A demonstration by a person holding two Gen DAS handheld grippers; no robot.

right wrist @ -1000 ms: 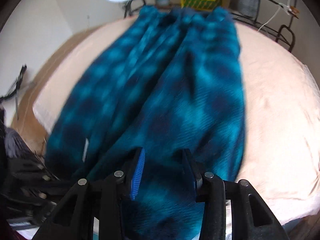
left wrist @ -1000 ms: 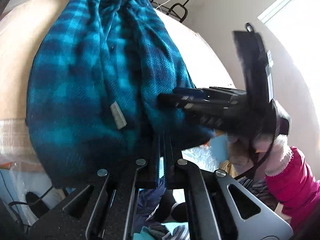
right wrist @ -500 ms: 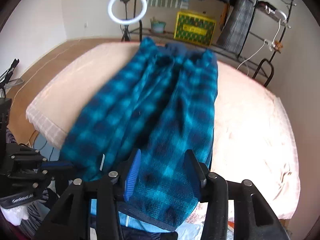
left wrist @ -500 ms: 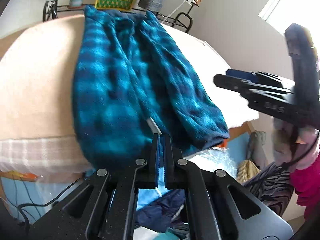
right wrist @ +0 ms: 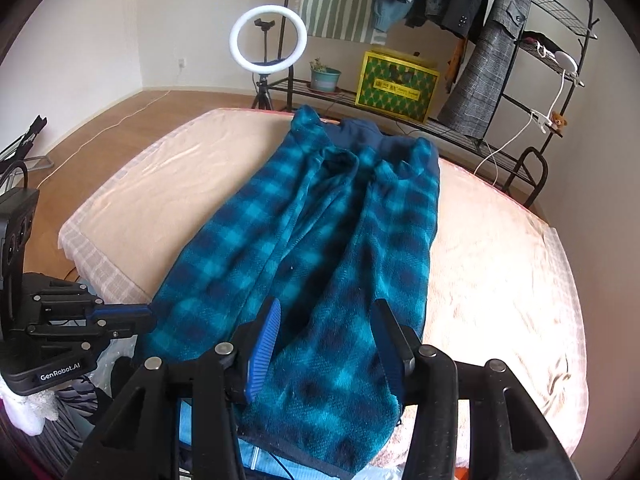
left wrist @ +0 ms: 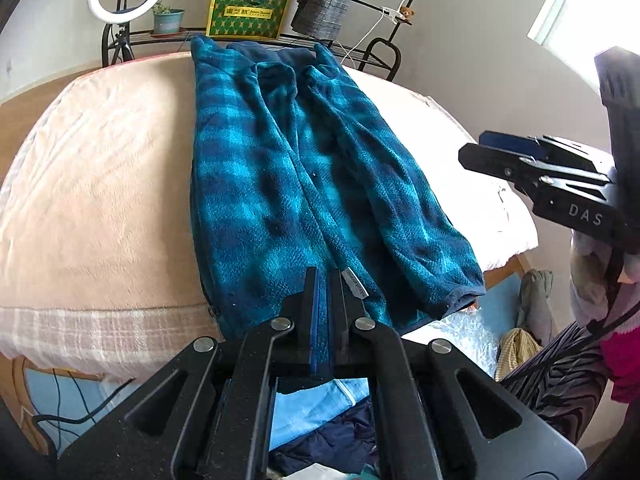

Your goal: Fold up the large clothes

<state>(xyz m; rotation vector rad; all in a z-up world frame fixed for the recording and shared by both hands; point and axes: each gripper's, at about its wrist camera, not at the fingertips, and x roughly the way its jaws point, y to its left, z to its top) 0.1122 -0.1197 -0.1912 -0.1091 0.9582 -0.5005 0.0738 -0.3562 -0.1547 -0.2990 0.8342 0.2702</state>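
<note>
on the bed (right wrist: pixel 500 248) the blue plaid fleece (right wrist: pixel 320 240) lies flat, left gripper (left wrist: pixel 325 280) clenched at its hem, right gripper (right wrist: pixel 328 320) spread above; next probably regrip, fold hem to collar.

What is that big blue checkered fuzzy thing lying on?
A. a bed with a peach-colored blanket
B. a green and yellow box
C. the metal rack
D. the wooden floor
A. The blue plaid fleece garment lies spread lengthwise across the bed with its peach cover, its near hem hanging a little over the edge; the wooden floor, metal rack and green and yellow box sit beyond the bed.
</note>
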